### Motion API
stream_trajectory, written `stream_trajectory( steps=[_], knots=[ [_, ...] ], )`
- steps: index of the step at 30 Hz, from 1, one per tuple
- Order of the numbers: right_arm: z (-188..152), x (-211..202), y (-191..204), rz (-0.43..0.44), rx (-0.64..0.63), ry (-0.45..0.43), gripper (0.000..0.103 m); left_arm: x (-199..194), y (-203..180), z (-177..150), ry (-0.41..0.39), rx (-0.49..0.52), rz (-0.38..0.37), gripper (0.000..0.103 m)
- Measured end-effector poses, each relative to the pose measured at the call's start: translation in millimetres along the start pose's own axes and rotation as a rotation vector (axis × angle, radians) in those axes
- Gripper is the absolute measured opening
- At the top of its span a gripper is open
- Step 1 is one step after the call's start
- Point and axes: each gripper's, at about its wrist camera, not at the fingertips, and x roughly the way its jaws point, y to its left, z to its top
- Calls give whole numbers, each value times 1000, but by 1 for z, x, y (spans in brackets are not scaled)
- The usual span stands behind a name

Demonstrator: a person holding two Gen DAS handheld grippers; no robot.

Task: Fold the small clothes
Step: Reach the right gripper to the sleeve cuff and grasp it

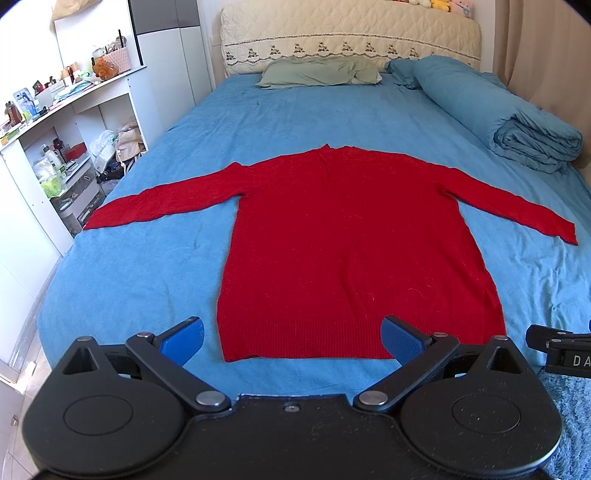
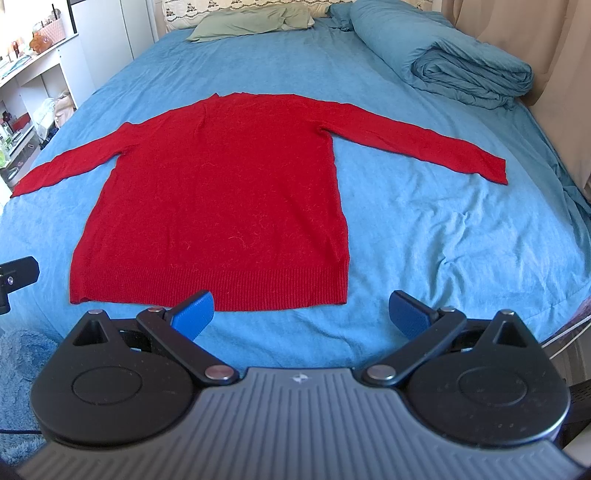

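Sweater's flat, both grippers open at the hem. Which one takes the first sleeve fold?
Probably left. The left gripper frames the hem of the sweater; the right gripper sits off its right corner. Each sleeve looks equally far, so it's close.

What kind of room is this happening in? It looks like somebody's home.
Most likely a bedroom in a home. A bed with a blue sheet fills the view, with a green pillow against a padded headboard, a rolled blue quilt, and cluttered white shelves alongside.

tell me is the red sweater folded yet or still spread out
Spread out. The red sweater lies flat on the blue bed sheet, both sleeves stretched sideways, hem nearest the open grippers, no fold anywhere.
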Motion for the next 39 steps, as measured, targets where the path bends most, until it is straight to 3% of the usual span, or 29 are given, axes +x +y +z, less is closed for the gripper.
stream_trajectory(
  steps=[8, 14, 19, 23, 29, 39],
  knots=[
    [0, -1, -2, 0, 9, -5, 103, -2, -3, 8, -9, 10, -19, 103],
    [14, -3, -23, -29, 61, -50, 103, 2, -25, 49, -85, 59, -55, 103],
    [42, 6, -58, -96, 124, -114, 103, 31, -57, 96, -129, 106, -105, 103],
    [72, 23, -103, -154, 198, -170, 103, 69, -83, 139, -144, 114, -176, 103],
    [111, 74, -180, -226, 298, -219, 103, 145, -128, 194, -106, 108, -286, 103],
    [140, 212, -285, -303, 466, -172, 103, 304, -207, 241, 7, 151, -329, 103]
  ],
)
